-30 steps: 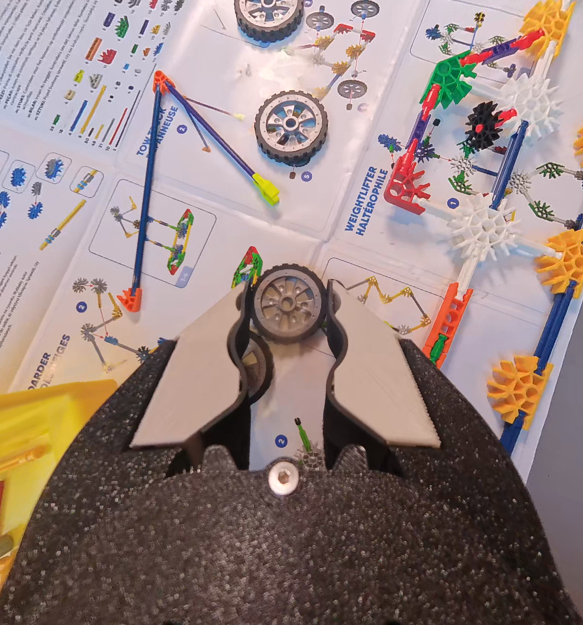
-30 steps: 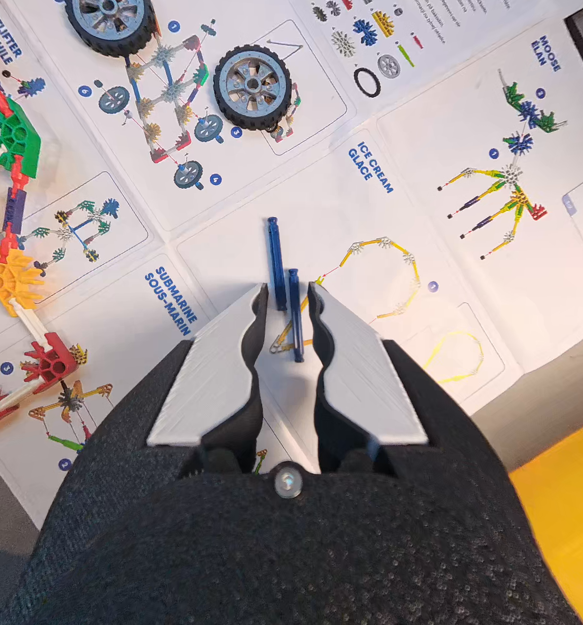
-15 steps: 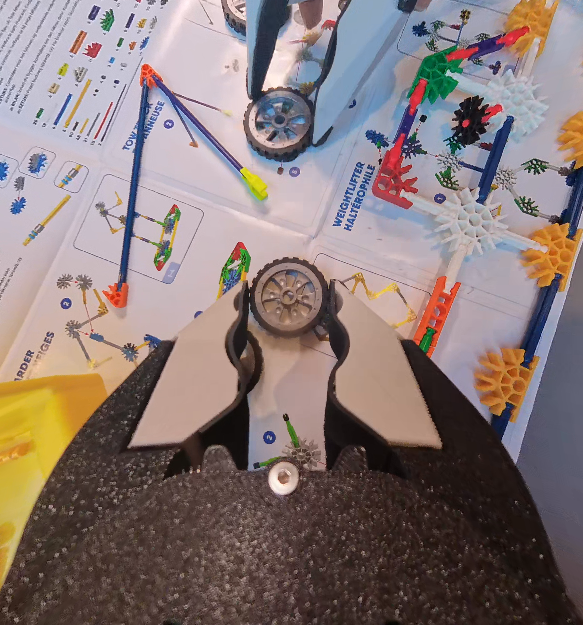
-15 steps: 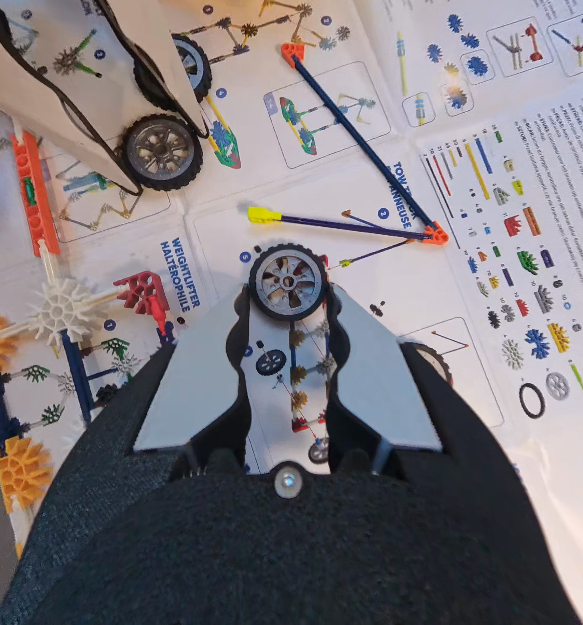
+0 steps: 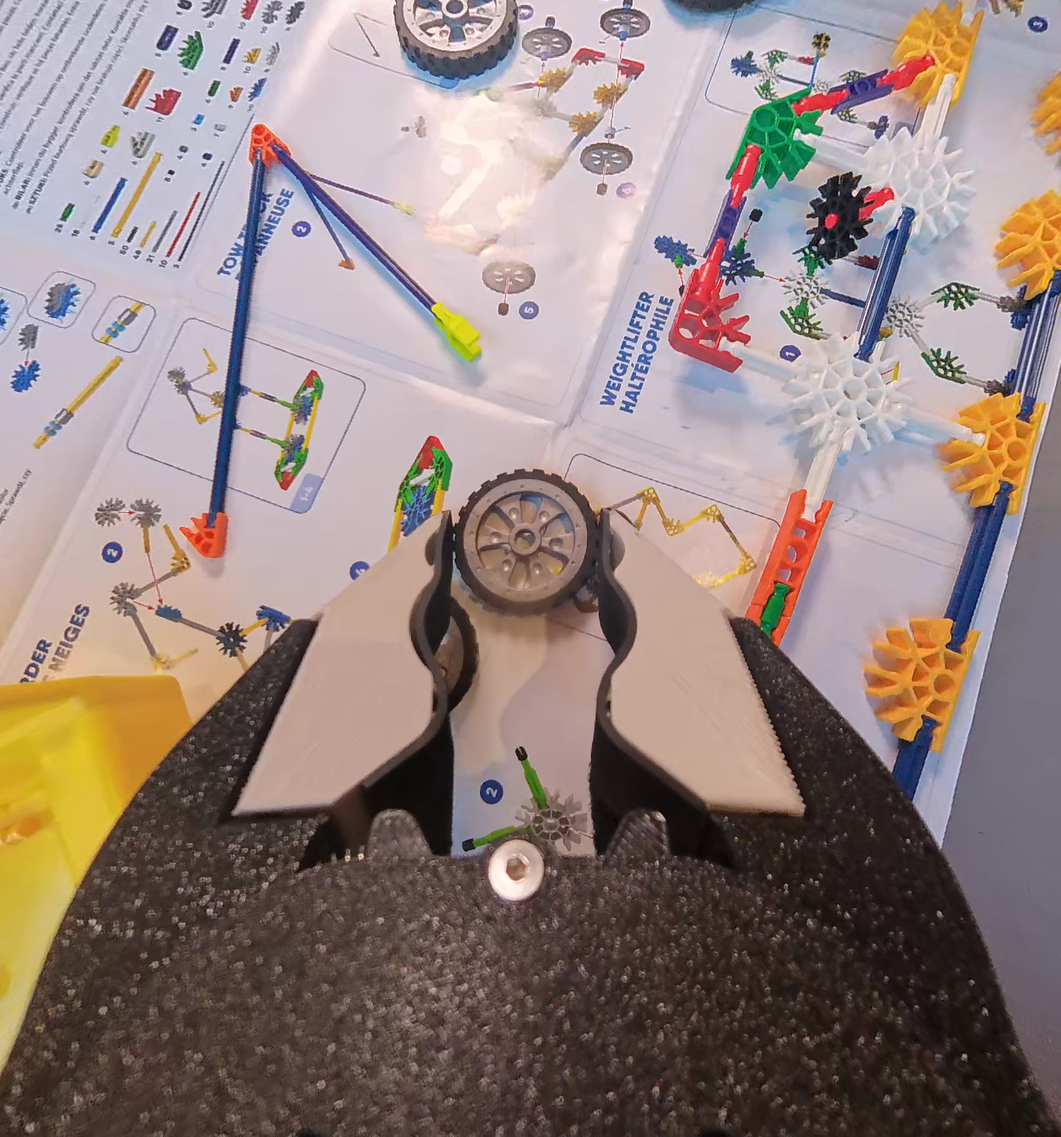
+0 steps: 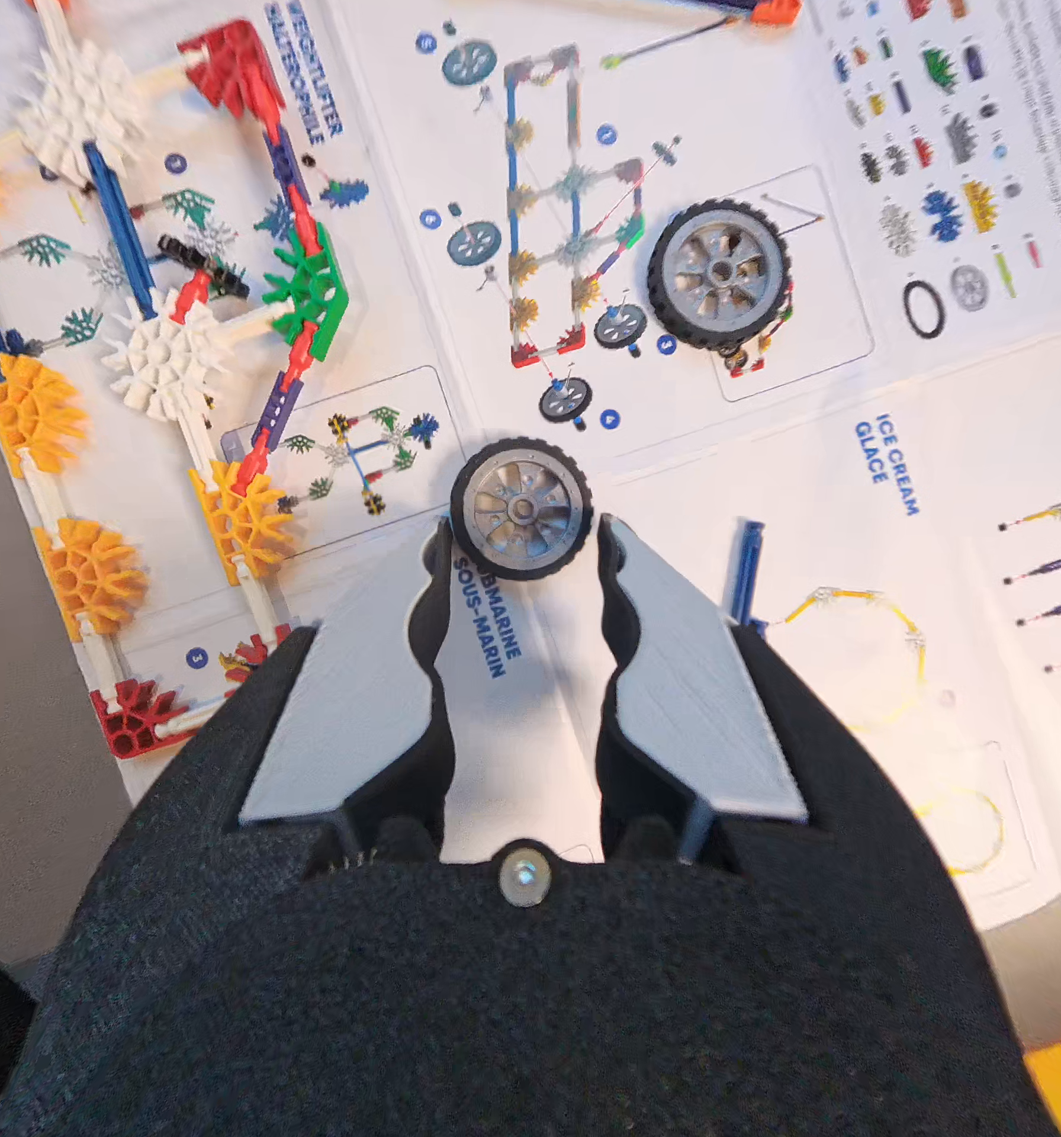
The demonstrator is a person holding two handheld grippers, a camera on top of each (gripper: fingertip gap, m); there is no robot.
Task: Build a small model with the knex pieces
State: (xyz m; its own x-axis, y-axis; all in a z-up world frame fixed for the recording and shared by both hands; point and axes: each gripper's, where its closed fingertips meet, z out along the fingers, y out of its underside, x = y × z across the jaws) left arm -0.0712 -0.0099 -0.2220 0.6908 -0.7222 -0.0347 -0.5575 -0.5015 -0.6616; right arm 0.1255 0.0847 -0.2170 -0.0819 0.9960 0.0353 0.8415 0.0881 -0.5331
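- Our left gripper pinches a grey toy wheel above the instruction sheet, as before.
- Our right gripper now grips another wheel, lifted from beside the blue rods.

The right claw grips a small wheel by its black tyre, one fingertip on each side, above a printed instruction sheet. Right of and beyond that wheel a second wheel lies on the sheet. Left of it sits a rod-and-connector frame; just right, a blue rod.
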